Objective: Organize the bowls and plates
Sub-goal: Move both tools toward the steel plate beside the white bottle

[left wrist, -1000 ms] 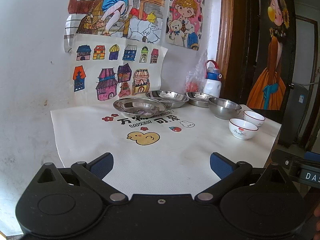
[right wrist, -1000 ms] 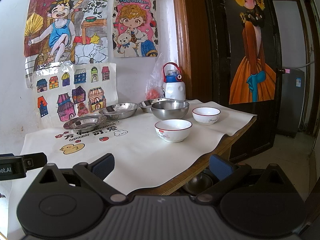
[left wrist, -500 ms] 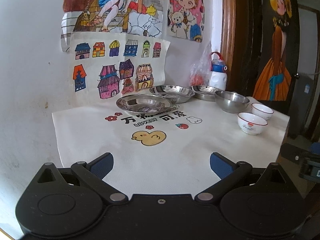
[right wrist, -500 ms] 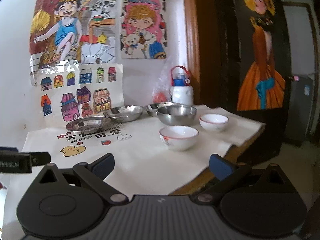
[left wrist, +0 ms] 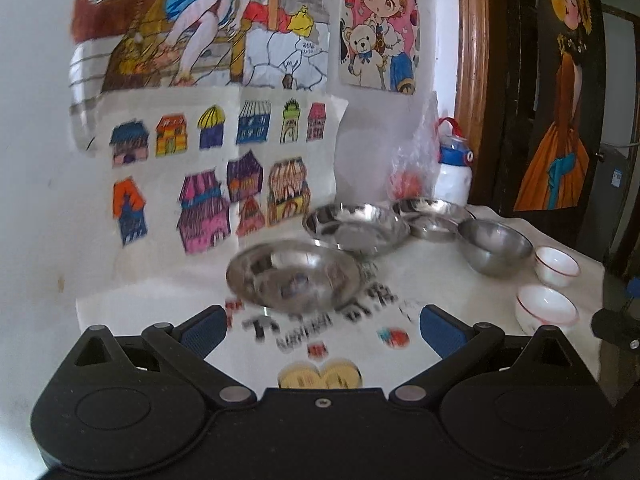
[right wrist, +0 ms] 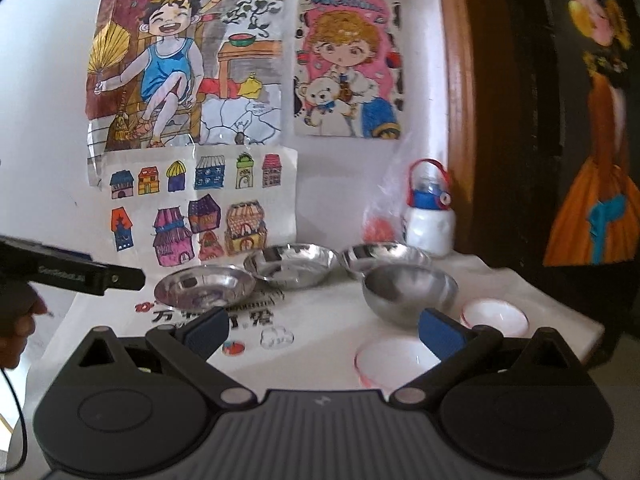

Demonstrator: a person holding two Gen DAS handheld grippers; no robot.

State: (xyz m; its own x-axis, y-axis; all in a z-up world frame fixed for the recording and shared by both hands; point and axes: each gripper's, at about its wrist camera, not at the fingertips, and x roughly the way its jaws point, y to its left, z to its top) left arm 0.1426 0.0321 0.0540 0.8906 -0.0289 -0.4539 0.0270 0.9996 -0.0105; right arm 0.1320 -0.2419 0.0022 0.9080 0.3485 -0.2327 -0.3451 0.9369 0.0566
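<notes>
Both tongs are spread wide and carry nothing. The left tongs [left wrist: 322, 326] face the nearest steel plate [left wrist: 294, 278] at 12 o'clock on the table [left wrist: 432, 280]. The right tongs [right wrist: 320, 330] hover near a white bowl [right wrist: 394, 360] at 1 o'clock. Slide low and pinch one rim gently.

Steel plates [right wrist: 204, 289]: three, shallow
Steel bowl [right wrist: 408, 288]: one, deep
White bowls [right wrist: 394, 360]: two, red-rimmed
Bottle [right wrist: 429, 222]: one
Wall drawings [right wrist: 188, 52]: three
</notes>
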